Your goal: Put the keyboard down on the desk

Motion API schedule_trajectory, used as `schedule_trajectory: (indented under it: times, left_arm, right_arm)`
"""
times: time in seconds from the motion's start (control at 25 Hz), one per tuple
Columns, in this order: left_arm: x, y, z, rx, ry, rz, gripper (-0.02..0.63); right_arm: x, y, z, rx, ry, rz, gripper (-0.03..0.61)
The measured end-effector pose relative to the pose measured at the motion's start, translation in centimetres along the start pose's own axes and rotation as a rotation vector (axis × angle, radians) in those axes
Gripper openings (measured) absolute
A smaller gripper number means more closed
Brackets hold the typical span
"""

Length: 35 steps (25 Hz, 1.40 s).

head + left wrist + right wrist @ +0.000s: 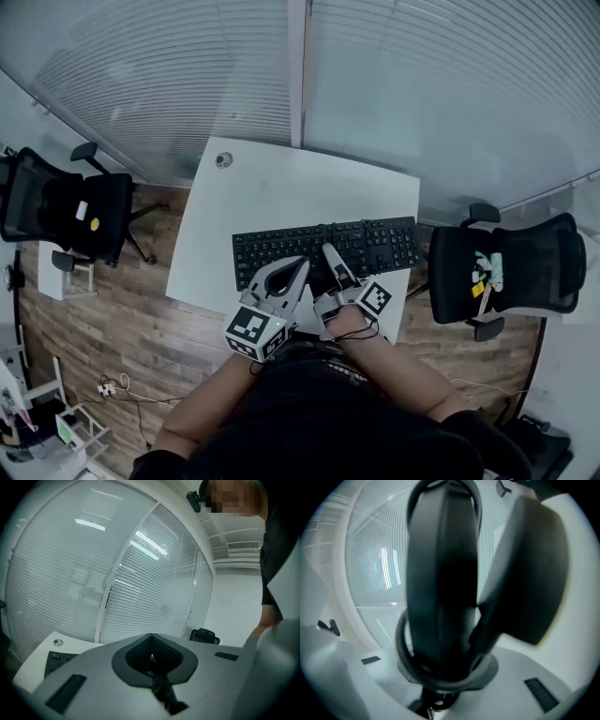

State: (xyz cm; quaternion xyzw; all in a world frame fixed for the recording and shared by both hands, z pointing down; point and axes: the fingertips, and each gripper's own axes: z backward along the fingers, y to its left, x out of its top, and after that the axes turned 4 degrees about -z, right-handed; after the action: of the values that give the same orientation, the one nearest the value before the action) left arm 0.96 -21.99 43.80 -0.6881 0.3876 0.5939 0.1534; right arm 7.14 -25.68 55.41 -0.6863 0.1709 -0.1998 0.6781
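The keyboard (375, 246) is a long, flat, black board that lies across the near part of the white worktop (281, 178), with its length running from left to right. From the head view one cannot tell whether it already rests on the surface or hangs just above it. The right hand-held gripper (331, 255) is turned on its side and is closed on the near long edge of the keyboard, close to the middle; in the right gripper view a dark slab stands between its jaws. The left hand-held gripper (294, 269) is just beside it at the same edge, with its jaws closed together and nothing between them. Whether it touches the keyboard is not clear. Such a keyboard is probably light, rigid plastic, so it should not bend much. It is long, however, and a grip at one point of the edge may let the far side tip or swing. The keys give way under pressure and the smooth case may slip, so the frame at the edge, near the middle, seems the better place to hold.
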Motion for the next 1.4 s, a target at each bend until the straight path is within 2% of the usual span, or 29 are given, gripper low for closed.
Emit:
schedule_trajectory:
  times: [0.32,0.76,1.0,1.4]
  left_arm:
    - [-2.4,4.4,-1.6,-0.005,0.063,0.044,0.012]
    - [-6.4,7.6,-3.3,-0.044,0.169,0.079,0.012]
    - [-7.8,8.6,-3.6,-0.072,0.211,0.107,0.012]
    - [-9.3,9.5,-4.3,-0.105,0.252,0.118,0.012]
  right_arm:
    - [-0.1,-2.8,-2.5,-0.046,-0.015,0.004,0.117]
    - [0.5,-8.9,-4.0,-0.106,-0.067,-0.001,0.118]
    - [0.9,-11.9,-4.2,-0.187,-0.106,-0.01,0.118]
    - [0.4,-15.6,-4.5,-0.246,-0.142,-0.07,0.118]
